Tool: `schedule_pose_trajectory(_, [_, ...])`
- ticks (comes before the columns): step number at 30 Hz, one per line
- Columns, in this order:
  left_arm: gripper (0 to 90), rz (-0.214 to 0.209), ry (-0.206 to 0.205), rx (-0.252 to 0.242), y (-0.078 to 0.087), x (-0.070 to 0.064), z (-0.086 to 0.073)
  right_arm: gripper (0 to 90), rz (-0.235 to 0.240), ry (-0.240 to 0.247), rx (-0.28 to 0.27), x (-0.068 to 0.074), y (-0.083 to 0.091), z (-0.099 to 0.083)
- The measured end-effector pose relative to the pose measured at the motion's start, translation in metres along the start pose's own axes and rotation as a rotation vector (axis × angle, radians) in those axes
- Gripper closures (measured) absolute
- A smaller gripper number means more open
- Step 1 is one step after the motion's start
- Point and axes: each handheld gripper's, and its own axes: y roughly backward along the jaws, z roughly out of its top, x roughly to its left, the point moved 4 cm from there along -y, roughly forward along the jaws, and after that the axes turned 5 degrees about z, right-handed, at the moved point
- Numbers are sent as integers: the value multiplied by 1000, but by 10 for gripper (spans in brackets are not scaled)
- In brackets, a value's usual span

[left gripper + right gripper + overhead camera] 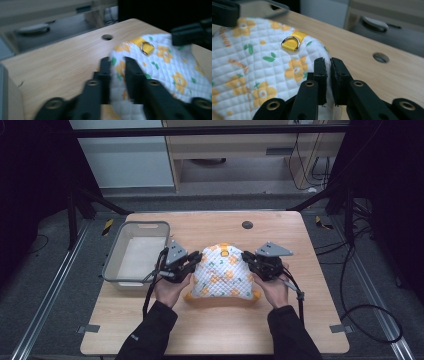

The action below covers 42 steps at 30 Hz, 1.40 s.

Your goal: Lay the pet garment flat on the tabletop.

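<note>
Two hand-held grippers grip a quilted baby bib (222,272) that lies near the middle of a wooden desk (300,320). It is white with orange flowers and green leaves, and has a yellow strap with a metal D-ring (290,43) at its far edge. Seen from the high view, the left gripper (194,260) holds the bib's left edge and the right gripper (247,257) holds its right edge, a hand behind each. In the left gripper view, its black fingers (132,72) stand a little apart with the padded edge of the cloth between them, so they appear clamped on the bib. In the right gripper view, its fingers (321,72) are nearly together, pinching a thin fold of the bib's edge. A grey plastic basket (116,251) sits at the left of the desk, just beside the left gripper. The step in hand looks like lifting or folding the bib. To do it well, both grips should likely stay firm on the hem and both sides should rise evenly, so the soft cloth does not sag, slip out, or snag its ring.
</note>
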Motion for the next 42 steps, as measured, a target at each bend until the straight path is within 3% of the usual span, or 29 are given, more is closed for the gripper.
schedule_pose_trajectory(1, [512, 12, 29, 34, -10, 6, -5, 767, -55, -30, 56, -11, -20, -11])
schedule_pose_trajectory(3, [485, 14, 80, 77, -17, 15, -15, 736, -72, -33, 72, -14, -25, -17])
schedule_pose_trajectory(4, [456, 12, 79, 83, -15, 17, -20, 708, -81, -31, 71, -15, -26, -21])
schedule_pose_trajectory(7, [410, 16, 31, 80, 1, 22, -31, 669, -60, -8, 64, -13, -14, -27])
schedule_pose_trajectory(9, [386, 1, 32, 67, 13, 25, -37, 621, -37, 5, 64, -10, -1, -31])
schedule_pose_trajectory(10, [374, -1, 29, 76, 19, 26, -40, 598, -36, 15, 61, -8, 6, -33])
schedule_pose_trajectory(11, [360, -1, -4, 78, 30, 28, -48, 557, -20, 24, 61, -5, 20, -37])
schedule_pose_trajectory(15, [341, -16, -45, 116, 39, 25, -65, 474, 2, 47, 70, -1, 38, -49])
schedule_pose_trajectory(20, [336, -45, -75, 184, 33, 14, -94, 423, 41, 32, 109, 3, 51, -79])
schedule_pose_trajectory(21, [341, -52, -99, 221, 26, 10, -102, 422, 47, 32, 138, 4, 49, -93])
schedule_pose_trajectory(26, [346, -70, -112, 240, 17, -1, -109, 434, 81, 30, 191, 9, 38, -108])
schedule_pose_trajectory(32, [423, -95, -139, 288, 11, -9, -118, 497, 111, 39, 221, 14, 24, -113])
schedule_pose_trajectory(36, [565, -111, -137, 307, 7, -13, -120, 562, 138, 49, 256, 17, 14, -117])
schedule_pose_trajectory(37, [638, -112, -139, 322, 5, -13, -122, 626, 134, 65, 268, 17, 11, -118])
schedule_pose_trajectory(38, [678, -112, -139, 322, 5, -13, -122, 626, 134, 65, 268, 17, 11, -118])
schedule_pose_trajectory(39, [719, -117, -132, 329, 5, -13, -122, 724, 134, 55, 274, 17, 10, -118])
schedule_pose_trajectory(42, [820, -123, -118, 324, 6, -13, -120, 795, 141, 60, 282, 18, 10, -117])
